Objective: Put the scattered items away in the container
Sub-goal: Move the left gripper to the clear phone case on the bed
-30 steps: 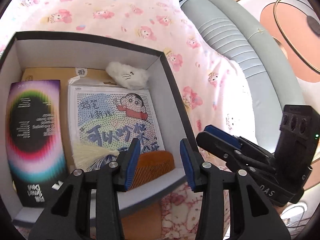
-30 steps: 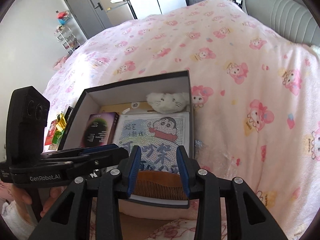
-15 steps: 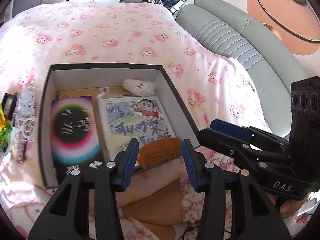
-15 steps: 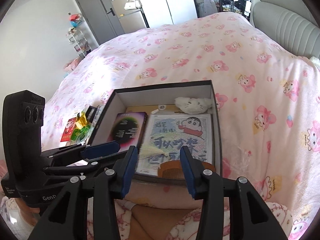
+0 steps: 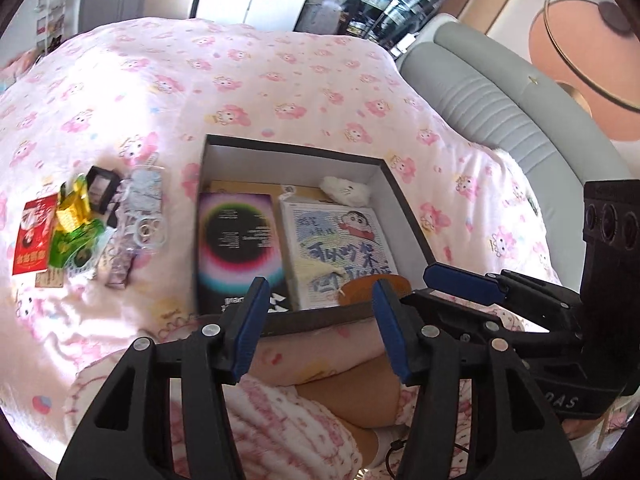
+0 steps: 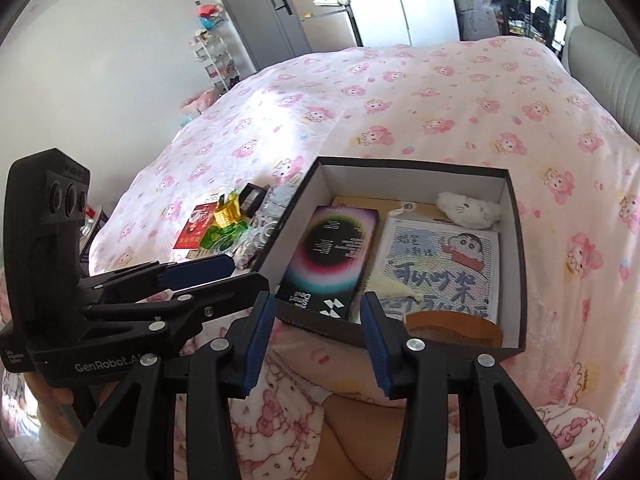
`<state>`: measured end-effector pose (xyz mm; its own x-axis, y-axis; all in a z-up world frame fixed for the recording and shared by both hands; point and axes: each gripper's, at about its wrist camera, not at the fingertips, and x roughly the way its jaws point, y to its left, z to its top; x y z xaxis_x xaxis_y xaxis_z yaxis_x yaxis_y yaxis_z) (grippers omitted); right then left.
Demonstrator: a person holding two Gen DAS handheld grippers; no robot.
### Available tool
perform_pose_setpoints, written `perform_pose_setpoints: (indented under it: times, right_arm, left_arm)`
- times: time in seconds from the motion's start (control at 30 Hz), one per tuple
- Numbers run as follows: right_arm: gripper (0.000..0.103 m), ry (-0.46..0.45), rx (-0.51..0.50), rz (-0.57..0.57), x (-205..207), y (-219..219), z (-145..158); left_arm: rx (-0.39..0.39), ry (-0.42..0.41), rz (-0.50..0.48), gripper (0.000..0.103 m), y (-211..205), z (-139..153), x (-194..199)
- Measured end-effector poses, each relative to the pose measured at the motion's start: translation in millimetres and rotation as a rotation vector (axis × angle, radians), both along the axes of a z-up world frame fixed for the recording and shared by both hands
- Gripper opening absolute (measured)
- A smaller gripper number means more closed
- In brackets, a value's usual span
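Observation:
A dark box (image 5: 292, 148) (image 6: 408, 166) with white walls sits on the pink bedspread. In it lie a black booklet (image 5: 238, 244) (image 6: 332, 256), a cartoon sheet (image 5: 340, 244) (image 6: 444, 264), a white plush (image 5: 346, 190) (image 6: 468, 208) and a wooden comb (image 5: 360, 286) (image 6: 452, 330) with a cream tassel (image 6: 390, 286). Left of the box lie a red packet (image 5: 34, 240), green and yellow wrappers (image 5: 74, 224) (image 6: 224, 220), a small black case (image 5: 100, 192) and a clear packet (image 5: 144, 216). My left gripper (image 5: 318, 292) (image 6: 246, 272) hovers before the box's near wall, jaws opening, empty. Beside it my right gripper (image 6: 316, 304) (image 5: 420, 286) stands open, empty.
A grey padded headboard (image 5: 500, 120) runs along the bed's right side. A person's legs in pink patterned pyjamas (image 5: 300, 408) lie under both grippers. A grey door (image 6: 260, 20) and a wire shelf rack (image 6: 216, 60) stand beyond the bed.
Both grippers have drawn back and risen from the box, so the scattered pile now shows. The right jaws, which stood close around the comb, have widened; the comb lies in the box.

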<state>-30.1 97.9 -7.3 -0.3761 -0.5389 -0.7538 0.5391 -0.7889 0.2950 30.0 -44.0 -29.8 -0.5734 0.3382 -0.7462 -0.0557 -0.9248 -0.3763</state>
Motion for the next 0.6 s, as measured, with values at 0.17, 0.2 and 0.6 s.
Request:
perform_pose_setpoints:
  times: [0.17, 0.2, 0.6]
  right_arm:
    - [0.04, 0.042, 0.011, 0.113, 5.2, -43.1, 9.8]
    - [0.04, 0.039, 0.008, 0.123, 4.7, -49.4, 9.5]
    - [0.04, -0.073, -0.02, 0.226, -19.2, -130.6, -15.2]
  left_arm:
    - [0.01, 0.01, 0.076, 0.053, -37.6, 3.1, 10.3]
    - [0.013, 0.011, 0.088, 0.053, -45.0, 2.6, 12.2]
    - [0.085, -0.03, 0.221, 0.053, -131.3, -27.2, 18.1]
